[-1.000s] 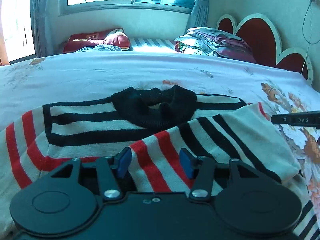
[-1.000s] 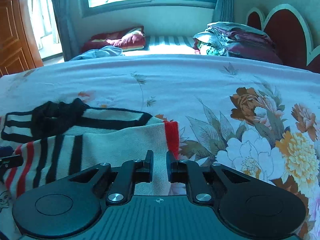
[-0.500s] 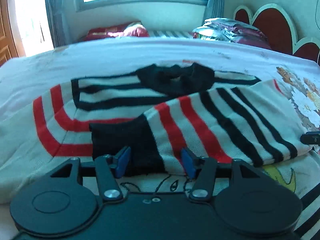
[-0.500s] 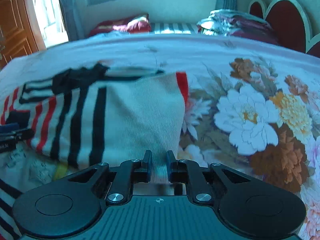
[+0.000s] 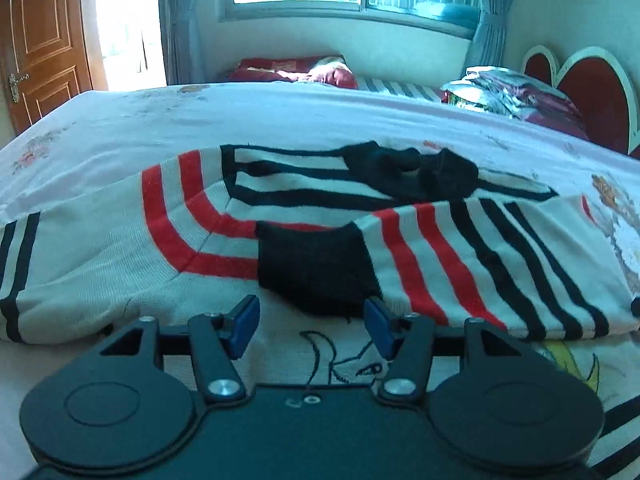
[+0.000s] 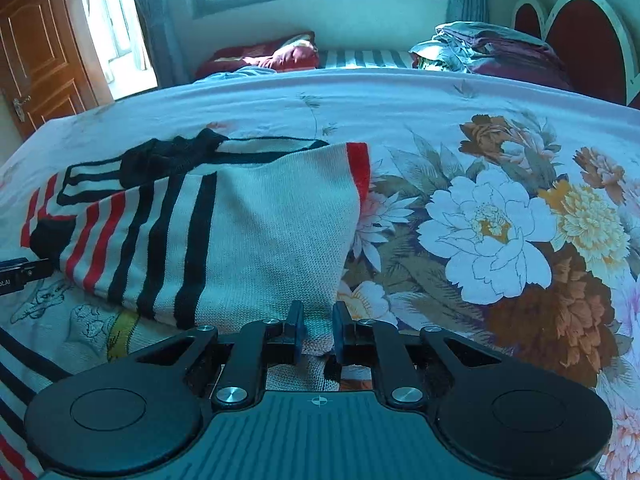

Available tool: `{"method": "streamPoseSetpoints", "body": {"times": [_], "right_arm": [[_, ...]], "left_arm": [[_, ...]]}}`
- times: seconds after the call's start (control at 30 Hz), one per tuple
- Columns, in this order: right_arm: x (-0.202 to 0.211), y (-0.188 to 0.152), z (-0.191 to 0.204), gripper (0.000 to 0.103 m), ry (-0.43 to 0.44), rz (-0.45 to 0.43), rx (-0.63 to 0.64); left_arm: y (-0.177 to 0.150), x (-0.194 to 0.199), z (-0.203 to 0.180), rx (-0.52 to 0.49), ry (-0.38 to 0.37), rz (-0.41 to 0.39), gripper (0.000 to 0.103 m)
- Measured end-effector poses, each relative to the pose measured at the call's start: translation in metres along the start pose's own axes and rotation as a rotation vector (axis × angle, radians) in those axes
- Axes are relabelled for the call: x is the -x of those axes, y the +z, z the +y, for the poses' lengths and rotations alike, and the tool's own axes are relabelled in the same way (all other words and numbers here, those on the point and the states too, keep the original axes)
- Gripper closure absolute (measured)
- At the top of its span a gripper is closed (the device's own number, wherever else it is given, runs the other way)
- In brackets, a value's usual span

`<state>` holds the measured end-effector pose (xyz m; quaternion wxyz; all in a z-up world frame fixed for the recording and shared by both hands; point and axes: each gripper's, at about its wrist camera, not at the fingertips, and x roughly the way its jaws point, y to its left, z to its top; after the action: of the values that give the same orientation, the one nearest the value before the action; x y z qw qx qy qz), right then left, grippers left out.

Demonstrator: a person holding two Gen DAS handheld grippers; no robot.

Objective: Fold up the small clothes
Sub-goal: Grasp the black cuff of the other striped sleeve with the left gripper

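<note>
The sweater [image 5: 460, 248] lies just past the left gripper [image 5: 308, 326], wide apart, just been opening, pointing down; the right gripper [image 6: 318, 330] pinches its edge

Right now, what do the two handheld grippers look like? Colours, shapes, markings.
Both are matte black with two round discs at the base, angled linkage arms and silver screws. The left gripper has blue finger pads. The right gripper has dark pads, a ribbed grey body and a small crosshair mark. No hands or sleeves visible.
</note>
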<state>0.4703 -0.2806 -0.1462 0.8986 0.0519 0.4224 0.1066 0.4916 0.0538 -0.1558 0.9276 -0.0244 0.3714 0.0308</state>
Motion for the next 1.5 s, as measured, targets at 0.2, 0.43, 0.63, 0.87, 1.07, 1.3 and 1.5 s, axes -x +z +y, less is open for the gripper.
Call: {"method": "streamPoseSetpoints", "body": {"times": [0.2, 0.43, 0.63, 0.87, 1.07, 1.3, 1.5], "right_arm": [[-0.005, 0.001, -0.002, 0.09, 0.021, 0.025, 0.017], [0.0, 0.002, -0.014, 0.09, 0.035, 0.014, -0.011], [0.0, 0.004, -0.014, 0.09, 0.031, 0.004, -0.013], [0.005, 0.003, -0.01, 0.09, 0.021, -0.005, -0.007], [-0.004, 0.0, -0.001, 0.09, -0.002, 0.036, 0.001], [-0.006, 0.002, -0.001, 0.09, -0.007, 0.04, -0.004], [0.006, 0.009, 0.008, 0.087, -0.029, -0.045, -0.049]], "left_arm": [[0.019, -0.014, 0.028, 0.233, -0.138, -0.018, 0.065], [0.014, 0.024, 0.04, 0.351, -0.128, -0.124, 0.055], [0.0, -0.004, 0.009, 0.194, -0.139, -0.052, 0.057], [0.011, 0.004, -0.006, 0.09, -0.06, -0.057, 0.052], [0.0, -0.008, -0.015, 0.066, -0.026, 0.043, 0.052], [-0.004, 0.015, 0.013, 0.088, 0.023, 0.025, 0.023], [-0.019, 0.072, 0.103, 0.262, 0.142, -0.106, 0.026]]}}
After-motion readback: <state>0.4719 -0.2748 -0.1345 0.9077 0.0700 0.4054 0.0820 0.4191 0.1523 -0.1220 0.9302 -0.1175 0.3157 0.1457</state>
